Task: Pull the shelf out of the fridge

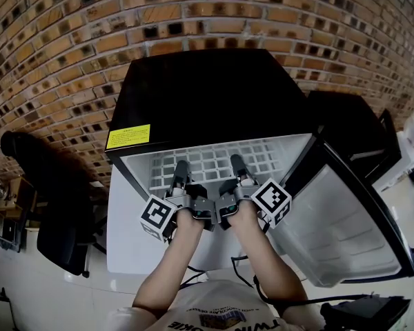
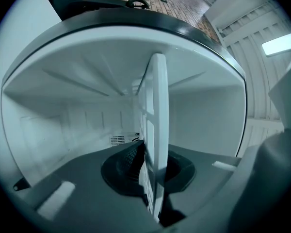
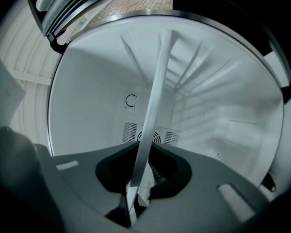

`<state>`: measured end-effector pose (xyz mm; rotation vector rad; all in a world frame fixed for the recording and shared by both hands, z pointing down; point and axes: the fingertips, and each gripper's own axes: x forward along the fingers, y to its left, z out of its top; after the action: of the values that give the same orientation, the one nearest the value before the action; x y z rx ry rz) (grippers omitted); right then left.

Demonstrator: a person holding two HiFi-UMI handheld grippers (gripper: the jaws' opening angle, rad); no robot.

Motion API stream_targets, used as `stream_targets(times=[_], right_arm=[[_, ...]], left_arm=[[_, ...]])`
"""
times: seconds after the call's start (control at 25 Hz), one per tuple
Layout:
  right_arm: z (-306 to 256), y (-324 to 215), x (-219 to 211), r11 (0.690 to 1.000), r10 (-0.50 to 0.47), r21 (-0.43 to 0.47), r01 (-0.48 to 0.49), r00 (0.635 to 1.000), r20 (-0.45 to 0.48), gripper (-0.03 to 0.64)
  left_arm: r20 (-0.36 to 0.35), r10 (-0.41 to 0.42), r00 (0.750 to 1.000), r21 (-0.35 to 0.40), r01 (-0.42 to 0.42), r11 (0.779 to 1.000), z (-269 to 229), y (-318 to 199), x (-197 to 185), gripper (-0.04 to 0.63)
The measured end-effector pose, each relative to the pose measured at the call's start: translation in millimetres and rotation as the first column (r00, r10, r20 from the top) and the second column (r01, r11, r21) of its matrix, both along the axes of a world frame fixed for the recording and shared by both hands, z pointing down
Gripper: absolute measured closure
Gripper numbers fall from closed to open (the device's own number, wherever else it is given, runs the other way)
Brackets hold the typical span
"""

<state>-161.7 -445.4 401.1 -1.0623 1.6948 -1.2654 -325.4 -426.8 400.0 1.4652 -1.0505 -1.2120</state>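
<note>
White grid shelf is sitting inside the open black fridge; left tool and right tool are each clamping its front edge.

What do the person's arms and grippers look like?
Left gripper and right gripper are alike: dark grey bodies, narrow black jaws, each carrying a white cube with black square markers. Forearms are bare, no sleeves showing; the person wears a white printed T-shirt.
</note>
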Motion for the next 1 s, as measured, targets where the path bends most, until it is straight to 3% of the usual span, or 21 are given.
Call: stream_targets(times=[0.28,0.44,1.0], right_arm=[[1,8,0,0.999,0.007,-0.034,-0.007,1.0,0.002,0.572],[-1,28,2,1.0,-0.003,-0.013,0.003,1.0,-0.007,0.571],[6,82,12,0.999,-0.049,0.005,0.049,0.999,-0.024,0.569]], left_arm=[[0.009,0.019,1.0,-0.029,-0.019,0.999,1,8,2,0.58],[0.015,0.011,1.0,0.005,-0.011,1.0,-1,29,3,0.574],[0.007,-0.009,1.0,0.02,0.009,1.0,6,84,13,0.584]])
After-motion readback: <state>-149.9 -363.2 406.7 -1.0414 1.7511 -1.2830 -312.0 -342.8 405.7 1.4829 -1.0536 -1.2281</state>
